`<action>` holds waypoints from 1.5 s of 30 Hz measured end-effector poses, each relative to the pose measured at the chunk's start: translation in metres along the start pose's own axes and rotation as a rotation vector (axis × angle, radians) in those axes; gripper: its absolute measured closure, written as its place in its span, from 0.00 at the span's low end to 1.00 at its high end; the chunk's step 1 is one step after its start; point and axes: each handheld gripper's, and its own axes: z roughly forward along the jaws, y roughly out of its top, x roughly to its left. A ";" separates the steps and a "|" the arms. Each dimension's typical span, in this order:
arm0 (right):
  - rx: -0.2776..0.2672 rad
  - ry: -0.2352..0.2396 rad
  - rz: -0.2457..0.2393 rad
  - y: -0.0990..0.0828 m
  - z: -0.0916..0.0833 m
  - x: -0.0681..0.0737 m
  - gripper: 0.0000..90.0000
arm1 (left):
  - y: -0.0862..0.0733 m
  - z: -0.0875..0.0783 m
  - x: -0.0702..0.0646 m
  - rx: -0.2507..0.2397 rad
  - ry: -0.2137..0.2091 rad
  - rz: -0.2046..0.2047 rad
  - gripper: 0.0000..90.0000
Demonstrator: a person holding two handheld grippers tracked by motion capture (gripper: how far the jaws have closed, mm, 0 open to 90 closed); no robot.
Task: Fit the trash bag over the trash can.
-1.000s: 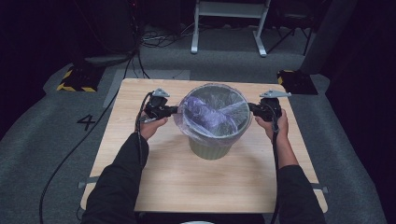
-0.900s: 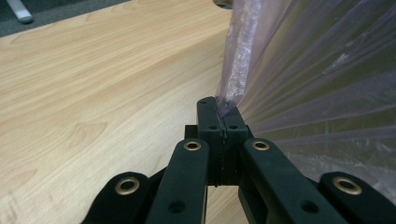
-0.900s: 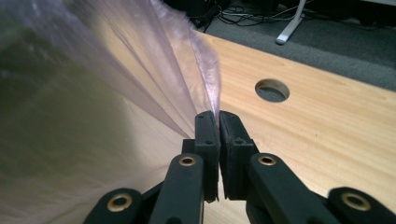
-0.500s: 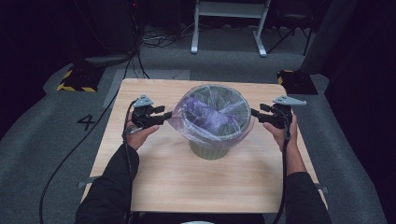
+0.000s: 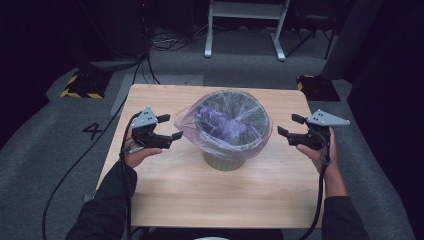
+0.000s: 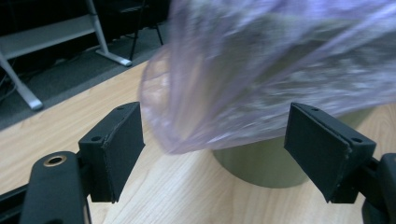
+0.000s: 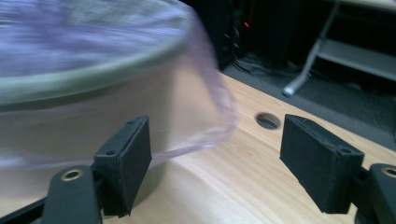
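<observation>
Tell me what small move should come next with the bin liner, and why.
Probably bring the left gripper back to the loose flap of the plastic bag and press it down the side of the green bin. Both grippers' jaws have just been opening, with nothing held, and that flap juts outward, while the right gripper side drapes lower.

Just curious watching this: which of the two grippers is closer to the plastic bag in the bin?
Left. The left gripper sits just off the plastic bag where it flares out; the right gripper stands farther off, clear of it.
</observation>
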 end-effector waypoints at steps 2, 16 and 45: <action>-0.016 0.043 -0.019 -0.003 -0.006 0.011 0.27 | 0.004 0.003 -0.008 0.006 -0.009 0.023 0.21; -0.023 0.165 -0.200 -0.011 -0.004 0.088 0.32 | 0.013 0.024 -0.027 0.073 -0.047 0.102 0.48; 0.177 0.203 0.000 -0.069 0.054 0.068 1.00 | -0.033 0.070 -0.031 0.224 -0.068 0.115 1.00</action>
